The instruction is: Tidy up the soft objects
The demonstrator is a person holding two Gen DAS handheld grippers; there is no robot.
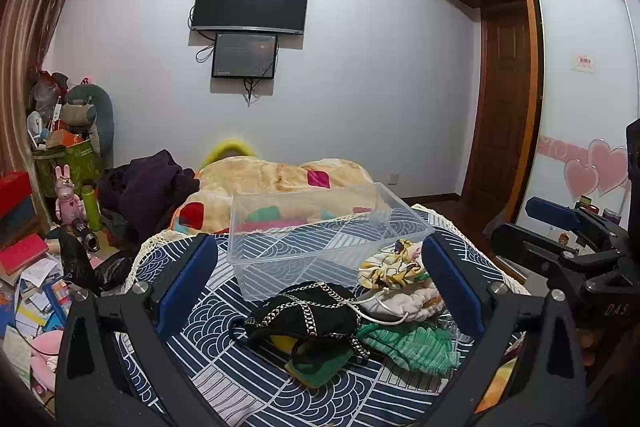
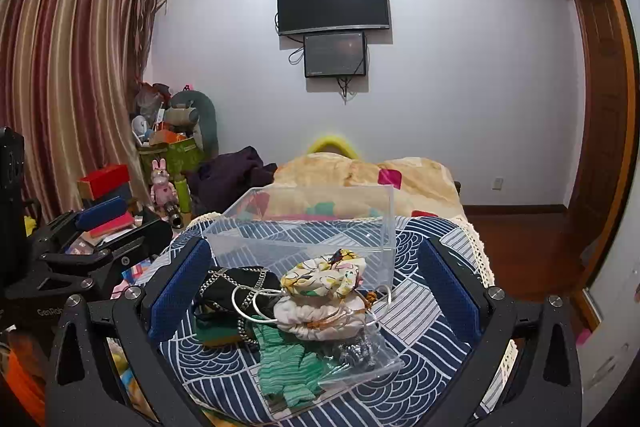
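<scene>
A pile of soft things lies on the blue patterned cloth (image 1: pixel 224 371): a black chain-trimmed piece (image 1: pixel 304 315), a green knit piece (image 1: pixel 412 343), a cream knit piece (image 1: pixel 412 301) and a floral scrunchie (image 1: pixel 394 265). A clear plastic box (image 1: pixel 320 227) stands empty just behind them. My left gripper (image 1: pixel 320 287) is open, its jaws either side of the pile. My right gripper (image 2: pixel 316 287) is open too, over the same pile: scrunchie (image 2: pixel 324 275), green knit (image 2: pixel 288 359), black piece (image 2: pixel 232 285), box (image 2: pixel 312 223).
A beige quilt (image 1: pixel 280 179) with coloured patches and dark clothes (image 1: pixel 148 187) lie beyond the box. Books, toys and bags clutter the floor at left (image 1: pixel 36 267). A wardrobe and door stand at right (image 1: pixel 508 107).
</scene>
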